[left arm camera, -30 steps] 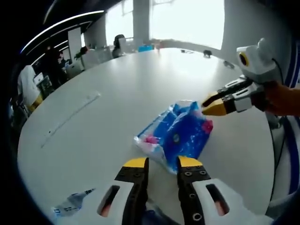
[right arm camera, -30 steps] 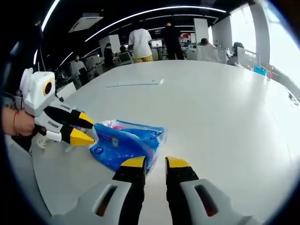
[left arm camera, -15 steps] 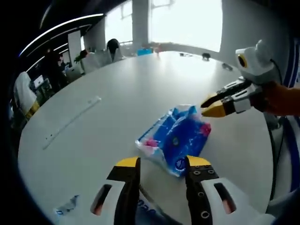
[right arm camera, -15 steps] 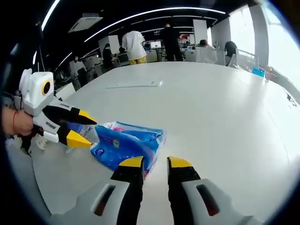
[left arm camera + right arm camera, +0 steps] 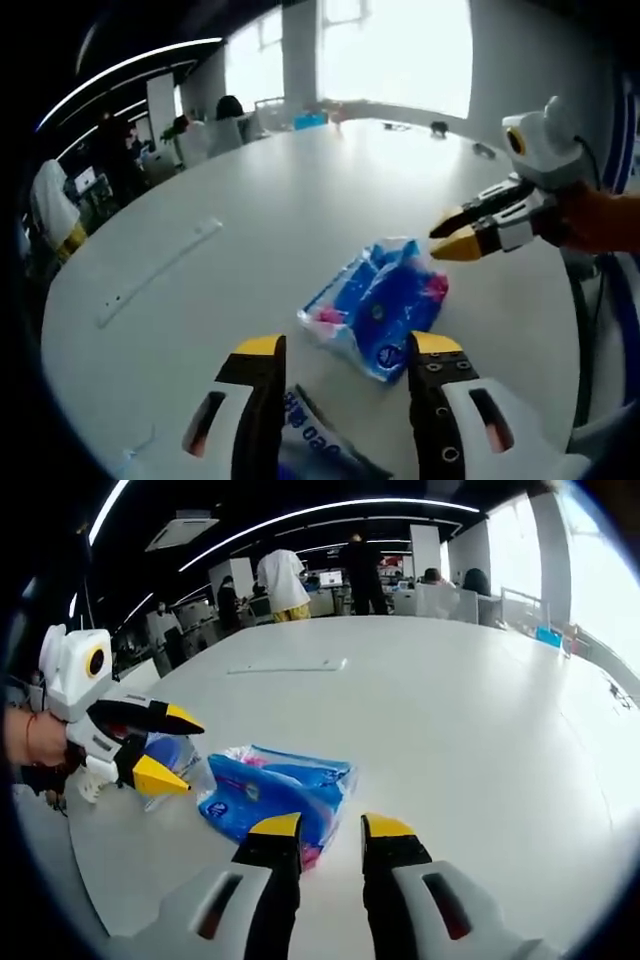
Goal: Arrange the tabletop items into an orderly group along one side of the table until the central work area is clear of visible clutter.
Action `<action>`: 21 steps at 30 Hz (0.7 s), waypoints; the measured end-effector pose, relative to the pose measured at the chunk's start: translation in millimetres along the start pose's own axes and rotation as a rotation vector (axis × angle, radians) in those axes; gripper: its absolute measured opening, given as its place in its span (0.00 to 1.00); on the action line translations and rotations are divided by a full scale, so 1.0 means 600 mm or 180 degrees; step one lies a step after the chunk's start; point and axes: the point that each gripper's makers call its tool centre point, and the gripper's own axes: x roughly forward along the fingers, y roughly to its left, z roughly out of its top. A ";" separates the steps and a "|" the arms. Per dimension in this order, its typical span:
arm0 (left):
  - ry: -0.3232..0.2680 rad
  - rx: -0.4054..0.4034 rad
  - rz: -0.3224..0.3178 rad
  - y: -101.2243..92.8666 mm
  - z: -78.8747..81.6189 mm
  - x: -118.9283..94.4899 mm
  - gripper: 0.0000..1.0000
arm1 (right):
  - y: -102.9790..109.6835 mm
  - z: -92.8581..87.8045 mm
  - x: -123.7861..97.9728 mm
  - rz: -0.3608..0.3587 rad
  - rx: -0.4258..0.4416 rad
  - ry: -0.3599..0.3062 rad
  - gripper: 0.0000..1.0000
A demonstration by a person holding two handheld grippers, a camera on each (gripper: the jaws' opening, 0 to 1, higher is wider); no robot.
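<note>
Your left tongs (image 5: 345, 346) have spread over the last second: the yellow-tipped jaws stood near each other, and now they gape wide with nothing between them. A second crinkly plastic packet with blue print (image 5: 318, 447) has come into the left gripper view low between those jaws, lying on the round white worktop (image 5: 250, 210) just beside the blue plastic pack with pink patches (image 5: 378, 305). That looks like a release or a setting-down, so the two packets now sit as a small group near your edge of the worktop, which is what the tidying asks for; the middle is bare apart from a long pale strip (image 5: 160, 270) farther out.

Your right tongs (image 5: 332, 827) are a little apart and grip nothing, hovering just over the near edge of the blue pack (image 5: 275, 790); the gap has grown slightly. In the right gripper view the left tongs (image 5: 172, 748) show as splayed, close to the pack's far-left end, with a smaller blue-and-clear wrapper (image 5: 170, 765) behind them.

As for writing, the packet under your left tongs carries blue letters, but they are too warped to read. The blue pack shows a small round emblem, also illegible.
</note>
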 end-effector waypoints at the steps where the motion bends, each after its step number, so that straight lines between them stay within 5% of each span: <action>1: -0.0003 -0.0002 -0.0005 0.000 0.001 -0.001 0.46 | 0.000 0.000 0.000 -0.0004 -0.0003 0.0001 0.21; 21: -0.0093 -0.0044 0.0007 0.011 0.010 -0.031 0.56 | 0.018 0.017 -0.008 -0.0016 -0.0031 -0.0071 0.37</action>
